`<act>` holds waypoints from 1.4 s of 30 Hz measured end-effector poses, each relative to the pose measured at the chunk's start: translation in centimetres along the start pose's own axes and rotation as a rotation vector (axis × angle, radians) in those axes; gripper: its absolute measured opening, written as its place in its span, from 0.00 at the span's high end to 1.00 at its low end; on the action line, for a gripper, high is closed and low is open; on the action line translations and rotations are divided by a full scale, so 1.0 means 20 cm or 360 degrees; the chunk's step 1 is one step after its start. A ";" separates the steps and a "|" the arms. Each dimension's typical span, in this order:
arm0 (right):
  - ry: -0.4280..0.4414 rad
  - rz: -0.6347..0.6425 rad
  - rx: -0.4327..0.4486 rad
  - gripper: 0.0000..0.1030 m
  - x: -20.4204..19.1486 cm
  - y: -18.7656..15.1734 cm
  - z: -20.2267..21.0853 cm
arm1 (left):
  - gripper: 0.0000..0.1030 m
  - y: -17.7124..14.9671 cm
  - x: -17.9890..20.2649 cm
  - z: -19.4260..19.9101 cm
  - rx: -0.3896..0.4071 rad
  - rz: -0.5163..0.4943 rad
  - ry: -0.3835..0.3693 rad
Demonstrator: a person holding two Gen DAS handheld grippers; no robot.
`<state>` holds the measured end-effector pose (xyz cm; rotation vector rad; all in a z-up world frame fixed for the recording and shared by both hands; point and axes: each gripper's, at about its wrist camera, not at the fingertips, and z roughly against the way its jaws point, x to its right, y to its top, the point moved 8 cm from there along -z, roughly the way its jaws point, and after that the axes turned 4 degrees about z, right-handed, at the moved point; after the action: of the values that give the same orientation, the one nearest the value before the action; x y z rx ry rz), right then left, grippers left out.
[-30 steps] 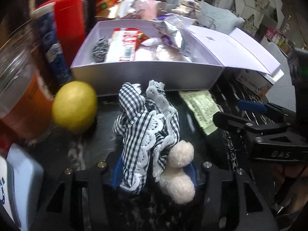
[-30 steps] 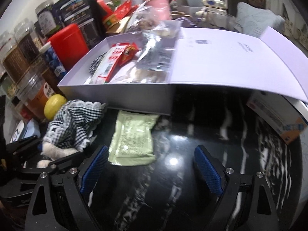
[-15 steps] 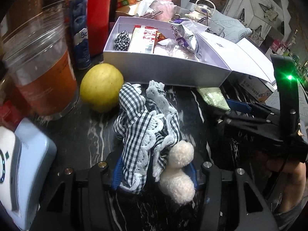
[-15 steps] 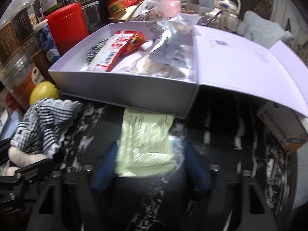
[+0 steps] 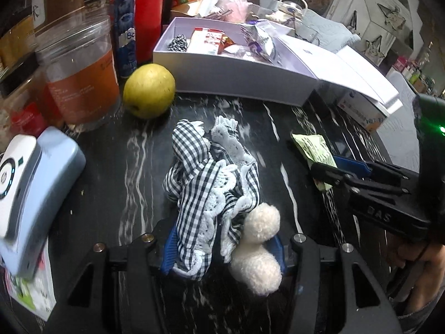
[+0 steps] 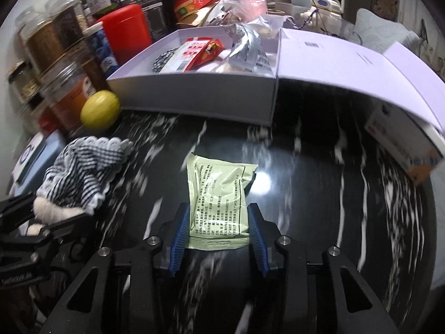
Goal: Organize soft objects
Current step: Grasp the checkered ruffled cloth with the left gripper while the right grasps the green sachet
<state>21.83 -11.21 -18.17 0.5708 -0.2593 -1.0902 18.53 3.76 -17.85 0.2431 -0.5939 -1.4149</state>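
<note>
Already partly filled: open lavender cardboard box (image 6: 194,97) at the counter's back edge holds several packets. Left gripper (image 5: 222,247) clamps the black-and-white gingham frilled cloth (image 5: 208,183); right gripper (image 6: 218,239) pinches the pale green sachet (image 6: 218,197). Neither boxed yet.

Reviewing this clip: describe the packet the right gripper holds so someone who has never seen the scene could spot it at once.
Find the open white box at the back of the black marble table. In front of its near wall, the right gripper holds a flat pale green packet between its blue fingers. It is the only green item with black printed text; the checked cloth to its left is fabric.
</note>
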 end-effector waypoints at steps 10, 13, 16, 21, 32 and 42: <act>-0.0021 -0.0055 -0.0030 0.60 0.00 -0.25 0.17 | 0.49 -0.13 0.08 0.04 -0.0057 -0.0109 -0.0019; -0.0028 -0.0052 -0.0044 0.57 0.00 -0.31 0.21 | 0.49 -0.13 0.09 0.04 -0.0053 -0.0125 -0.0022; -0.0034 -0.0047 -0.0036 0.54 0.00 -0.32 0.21 | 0.47 -0.13 0.09 0.03 -0.0056 -0.0134 -0.0015; -0.0059 -0.0029 -0.0025 0.35 -0.01 -0.28 0.17 | 0.43 -0.11 0.09 0.01 -0.0052 -0.0123 -0.0009; -0.0151 0.0044 0.0030 0.58 0.00 -0.27 0.17 | 0.41 -0.07 0.10 -0.02 -0.0033 -0.0138 0.0021; -0.0032 -0.0030 0.0062 0.66 0.03 -0.28 0.20 | 0.52 -0.07 0.10 0.00 -0.0010 -0.0100 -0.0022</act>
<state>15.89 -14.87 -18.05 0.5983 -0.2936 -1.1114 17.49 1.61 -18.11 0.2488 -0.5975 -1.4800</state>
